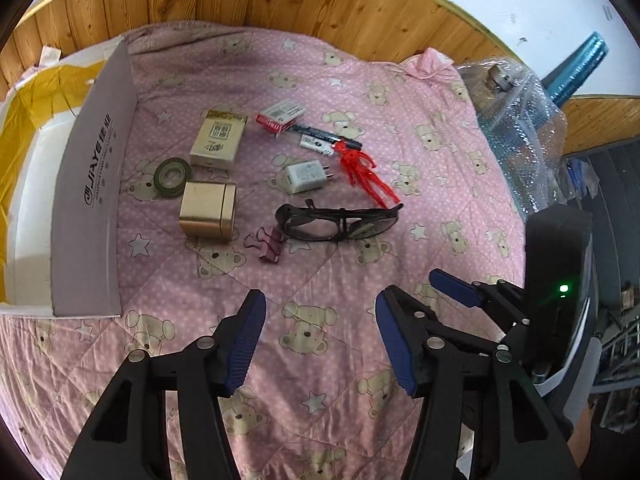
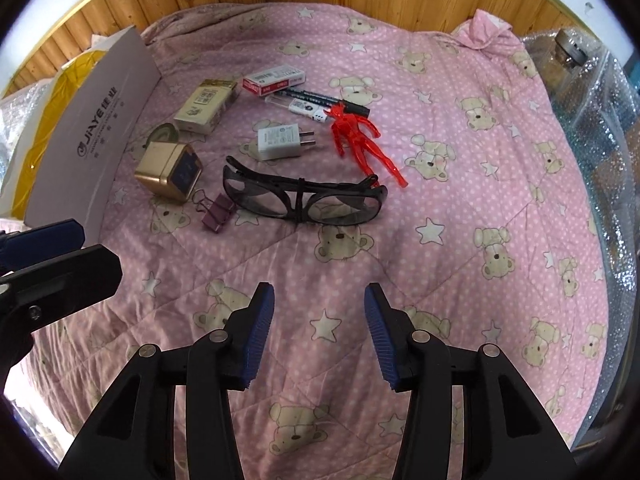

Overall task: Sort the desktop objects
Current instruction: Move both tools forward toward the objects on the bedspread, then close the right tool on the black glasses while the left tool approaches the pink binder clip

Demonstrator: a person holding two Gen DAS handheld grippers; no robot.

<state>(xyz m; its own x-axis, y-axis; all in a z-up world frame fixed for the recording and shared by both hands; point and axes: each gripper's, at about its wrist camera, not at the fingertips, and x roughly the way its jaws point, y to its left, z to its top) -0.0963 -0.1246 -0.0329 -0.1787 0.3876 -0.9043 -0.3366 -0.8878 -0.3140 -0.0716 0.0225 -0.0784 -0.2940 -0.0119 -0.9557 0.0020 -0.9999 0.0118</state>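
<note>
Nothing is in either pair of tongs yet: my left tongs point(image 1: 320, 344) and my right tongs point(image 2: 320, 332) both hang spread wide above the pink bear-print quilt point(image 2: 460, 168), empty, so the step in hand, as I judge it, is choosing and approaching a first piece.

All the pieces lie in a loose cluster toward twelve o'clock of my right tongs. Nearest are the dark-framed plastic safety glasses point(image 2: 304, 200), with the small purple binder clip point(image 2: 216, 214) just beside them at nine o'clock. Beyond sit the white plug-in charger point(image 2: 280, 142), the translucent red plastic figure point(image 2: 360, 144), the gold square tin point(image 2: 168, 172), the dark roll of tape point(image 1: 172, 178), the cream cardboard packet point(image 2: 204, 106), the red-and-white staple box point(image 2: 276, 78) and the black marker pens point(image 2: 320, 100), which touch one another. An open grey cardboard box point(image 1: 90, 200) stands at ten o'clock, probably the destination.

I would take the glasses first, pinching the bridge rather than a lens, tongs square across the frame. The quilt is soft, so I should press down only lightly. The figure's leg lies close by the glasses' far arm; I would lift straight up to avoid snagging it.
</note>
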